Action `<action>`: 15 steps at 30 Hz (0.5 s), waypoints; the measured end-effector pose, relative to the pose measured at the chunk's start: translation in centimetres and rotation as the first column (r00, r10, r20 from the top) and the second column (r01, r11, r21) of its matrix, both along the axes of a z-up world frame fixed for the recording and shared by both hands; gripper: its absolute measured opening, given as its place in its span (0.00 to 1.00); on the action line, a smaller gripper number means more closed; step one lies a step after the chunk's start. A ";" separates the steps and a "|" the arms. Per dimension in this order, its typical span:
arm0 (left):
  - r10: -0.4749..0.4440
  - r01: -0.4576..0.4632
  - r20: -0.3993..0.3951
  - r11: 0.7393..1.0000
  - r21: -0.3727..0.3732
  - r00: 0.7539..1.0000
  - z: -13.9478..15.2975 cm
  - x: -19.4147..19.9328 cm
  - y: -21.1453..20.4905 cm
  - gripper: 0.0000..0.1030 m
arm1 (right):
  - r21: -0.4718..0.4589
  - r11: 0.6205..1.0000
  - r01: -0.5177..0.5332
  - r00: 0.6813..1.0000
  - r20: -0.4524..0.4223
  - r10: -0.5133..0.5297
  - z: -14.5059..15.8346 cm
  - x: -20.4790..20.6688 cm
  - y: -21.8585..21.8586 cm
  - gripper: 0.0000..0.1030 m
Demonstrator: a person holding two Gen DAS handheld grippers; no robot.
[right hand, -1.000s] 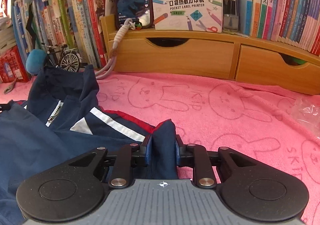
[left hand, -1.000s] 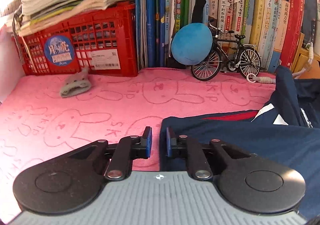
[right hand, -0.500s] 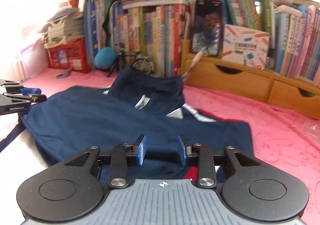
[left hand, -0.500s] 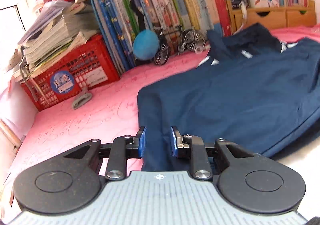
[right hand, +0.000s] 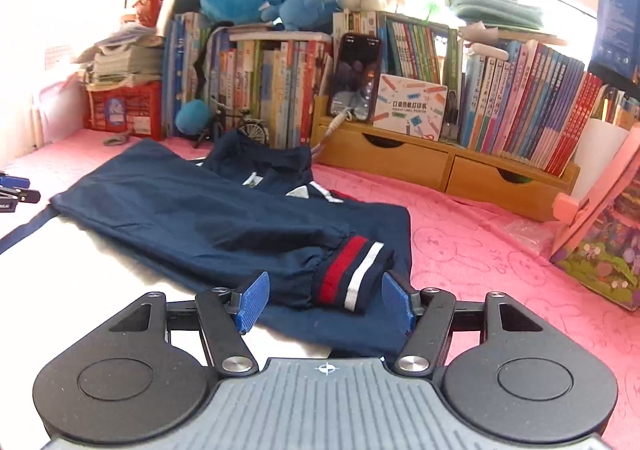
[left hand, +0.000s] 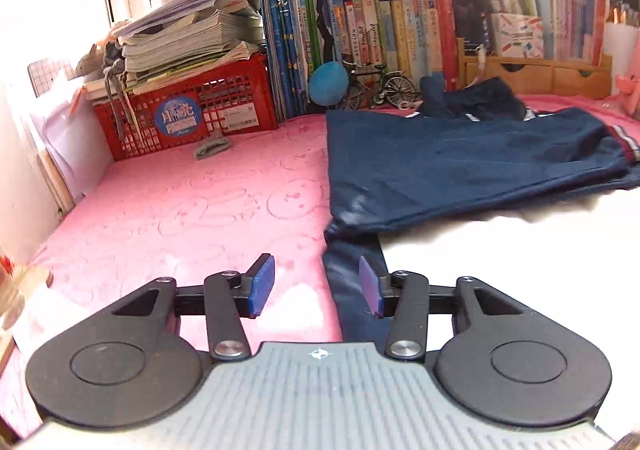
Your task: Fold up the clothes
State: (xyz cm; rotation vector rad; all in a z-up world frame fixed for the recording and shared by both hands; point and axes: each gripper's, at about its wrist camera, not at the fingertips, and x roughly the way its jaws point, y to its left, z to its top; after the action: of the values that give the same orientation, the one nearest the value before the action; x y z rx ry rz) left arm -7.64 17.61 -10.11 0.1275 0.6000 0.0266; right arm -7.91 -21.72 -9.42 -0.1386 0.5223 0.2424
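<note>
We are viewing a navy blue nylon track jacket (right hand: 224, 218) lying across the middle of a pink towelling cover printed with rabbits (left hand: 180, 202), its long axis running from the left of the right wrist frame to the lower centre. Both grippers have just been opening. The right gripper (right hand: 326, 300) is standing with its blue pads wide apart, and the sleeve's red-and-white striped knit cuff (right hand: 352, 274) is lying between them without either pad pressing on it. The left gripper (left hand: 316, 286) is showing a medium gap; a narrow strip of the same navy cloth is running down past the inner face of its right-hand pad, but we are seeing no pinch on it.

In the left wrist frame the jacket is filling the centre right, reaching to the upper right of the frame, with its near hem directly ahead of the left gripper. We are judging that one fold has been laid and released. The coming move is turning on this: the cuff end lies nearest the right gripper, the opposite hem nearest the left, so the garment's long axis spans the two tools and either end can be carried across toward the other.
</note>
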 end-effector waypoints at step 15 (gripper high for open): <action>-0.193 0.114 -0.217 0.937 -0.331 0.957 -5.1 -12.9 -0.9 0.71 | 0.253 0.960 -0.122 0.895 -0.389 0.216 -8.8 -14.5 -1.0 0.72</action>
State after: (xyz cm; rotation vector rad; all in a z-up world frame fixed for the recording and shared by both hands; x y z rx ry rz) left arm -20.59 16.74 -15.25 -0.1369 0.8335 -0.2417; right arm -22.45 -22.72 -18.22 0.0911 0.9035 0.5071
